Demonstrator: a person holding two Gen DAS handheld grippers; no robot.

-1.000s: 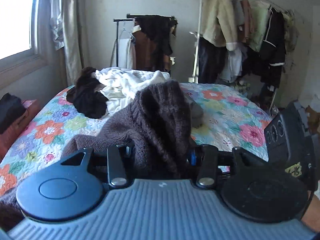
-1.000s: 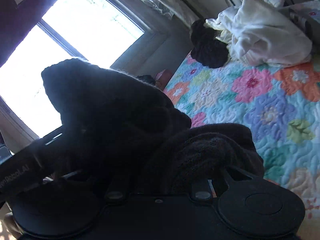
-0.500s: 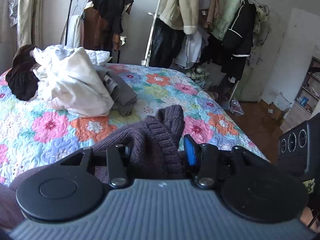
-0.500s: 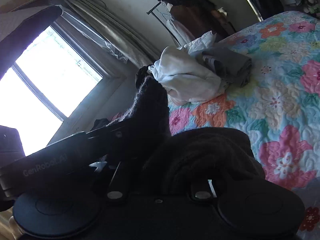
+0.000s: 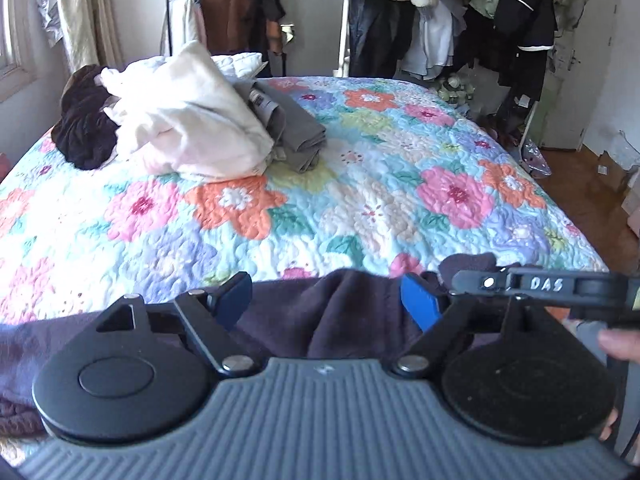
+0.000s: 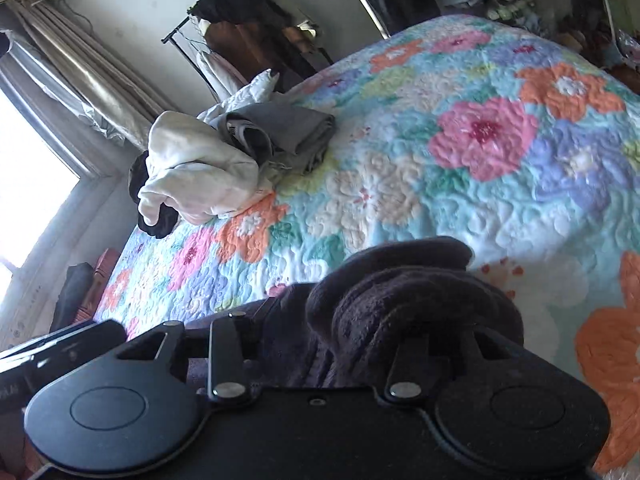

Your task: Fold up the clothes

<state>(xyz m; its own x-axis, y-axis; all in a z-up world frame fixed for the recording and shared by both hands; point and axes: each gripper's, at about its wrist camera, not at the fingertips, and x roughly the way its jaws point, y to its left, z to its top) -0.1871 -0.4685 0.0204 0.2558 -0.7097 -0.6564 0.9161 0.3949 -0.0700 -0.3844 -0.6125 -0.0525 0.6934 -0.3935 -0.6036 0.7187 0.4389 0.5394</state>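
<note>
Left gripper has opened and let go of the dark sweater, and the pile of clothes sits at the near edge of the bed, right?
Only the pile is wrong: the left wrist view shows the pile of clothes at the bed's far side. The left gripper is open over the dark sweater.

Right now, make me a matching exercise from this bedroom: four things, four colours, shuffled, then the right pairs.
Things:
1. sweater between the gripper fingers
2. folded trousers on the bed
3. big crumpled garment beside the trousers
4. finger pads of the left gripper

Colours:
A. blue
B. cream white
C. dark brown-purple
D. grey

Pairs: 1-C, 2-D, 3-B, 4-A
</note>
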